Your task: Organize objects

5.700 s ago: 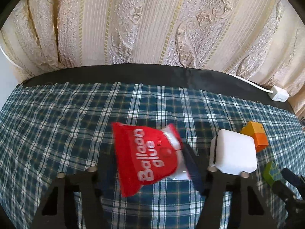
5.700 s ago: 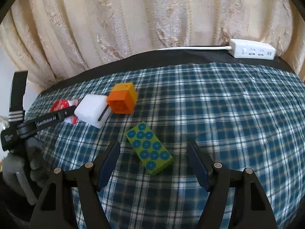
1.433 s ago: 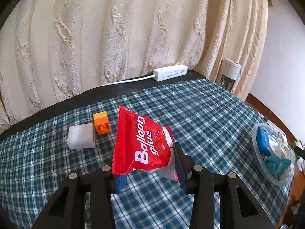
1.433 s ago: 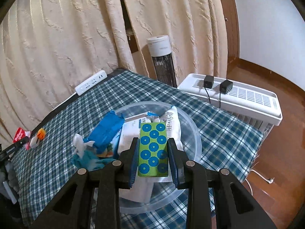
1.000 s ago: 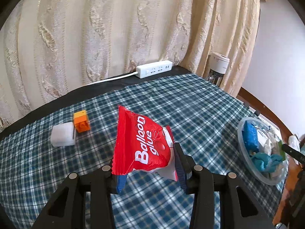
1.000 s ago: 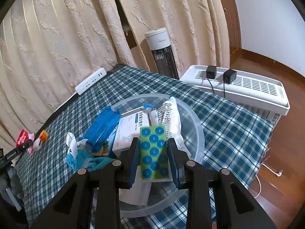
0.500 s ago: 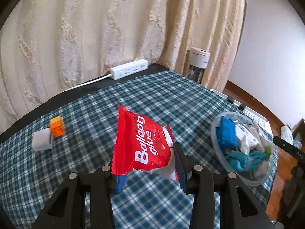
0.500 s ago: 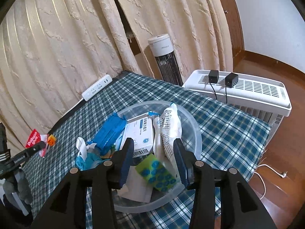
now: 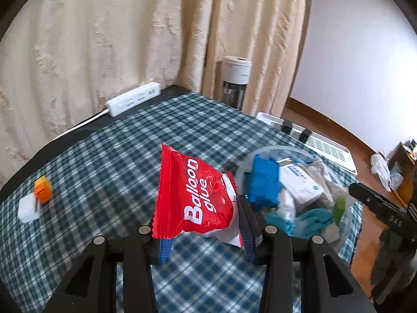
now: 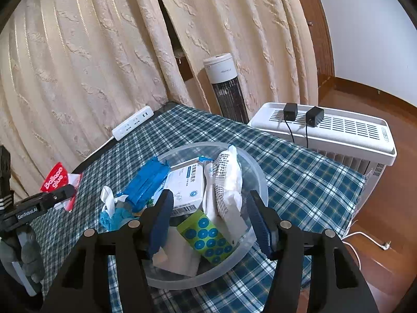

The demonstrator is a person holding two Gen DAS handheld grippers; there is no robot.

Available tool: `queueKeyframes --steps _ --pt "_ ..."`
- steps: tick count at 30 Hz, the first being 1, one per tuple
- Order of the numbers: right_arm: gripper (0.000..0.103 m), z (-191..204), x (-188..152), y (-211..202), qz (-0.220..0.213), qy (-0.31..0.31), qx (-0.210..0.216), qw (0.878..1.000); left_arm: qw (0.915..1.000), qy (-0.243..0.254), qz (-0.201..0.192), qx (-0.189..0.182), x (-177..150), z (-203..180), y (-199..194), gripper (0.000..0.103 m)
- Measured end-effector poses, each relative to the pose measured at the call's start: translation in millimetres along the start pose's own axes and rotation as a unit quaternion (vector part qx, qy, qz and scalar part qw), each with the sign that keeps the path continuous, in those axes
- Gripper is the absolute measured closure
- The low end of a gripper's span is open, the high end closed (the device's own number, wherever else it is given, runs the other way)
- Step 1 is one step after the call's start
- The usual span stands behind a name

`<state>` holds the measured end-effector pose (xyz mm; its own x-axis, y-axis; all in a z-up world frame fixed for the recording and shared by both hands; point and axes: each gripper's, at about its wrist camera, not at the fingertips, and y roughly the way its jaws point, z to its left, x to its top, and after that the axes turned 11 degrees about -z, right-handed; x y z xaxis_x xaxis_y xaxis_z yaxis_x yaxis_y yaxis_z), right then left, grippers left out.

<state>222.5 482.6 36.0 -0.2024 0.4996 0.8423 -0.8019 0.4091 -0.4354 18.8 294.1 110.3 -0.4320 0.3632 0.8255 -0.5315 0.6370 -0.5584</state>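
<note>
My left gripper [image 9: 204, 230] is shut on a red "Balloon glue" packet [image 9: 194, 195], held above the checked tablecloth just left of the clear plastic bowl [image 9: 346, 234]. In the right wrist view that packet [image 10: 56, 180] shows at the far left in the left gripper [image 10: 62, 191]. My right gripper [image 10: 212, 219] hangs over the bowl [image 10: 256, 170]; its jaws are opening and touch nothing. The green brick with blue dots [image 10: 206, 236] lies loose in the bowl below them, among a blue packet [image 10: 144, 182], a white box [image 10: 186, 186] and a white pouch [image 10: 225, 177].
An orange cube [image 9: 43, 189] and a white block [image 9: 28, 207] sit far left on the table. A white power strip [image 9: 133, 99] lies at the back edge by the curtain. A tower fan [image 10: 225, 87] and a white appliance [image 10: 331, 130] stand beyond the table's right end.
The right gripper's jaws parted and the green brick dropped from them into the bowl. The left gripper carried the red packet rightward, so the bowl now sits close beside it.
</note>
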Motion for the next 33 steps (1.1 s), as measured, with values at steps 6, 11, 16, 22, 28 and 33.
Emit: queueKeyframes --steps 6,11,16,22,28,33 --pt "0.043 -4 2 0 -0.007 -0.004 0.003 1.000 0.9995 0.016 0.006 -0.025 7 -31 14 0.058" --pt "0.042 -9 2 1 -0.009 -0.002 0.004 1.000 0.9986 0.031 0.014 -0.042 10 -53 27 0.058" --pt "0.042 -12 4 1 -0.020 -0.005 0.002 1.000 0.9975 0.037 0.027 -0.054 13 -71 44 0.058" --pt "0.042 -17 4 4 -0.023 -0.005 0.006 1.000 0.9949 0.054 0.043 -0.074 14 -92 63 0.058" --pt "0.042 -22 4 6 -0.024 -0.001 0.007 1.000 0.9931 0.053 0.059 -0.087 17 -107 79 0.056" --pt "0.042 -28 3 7 -0.025 0.001 0.004 1.000 0.9916 0.051 0.071 -0.096 20 -118 90 0.055"
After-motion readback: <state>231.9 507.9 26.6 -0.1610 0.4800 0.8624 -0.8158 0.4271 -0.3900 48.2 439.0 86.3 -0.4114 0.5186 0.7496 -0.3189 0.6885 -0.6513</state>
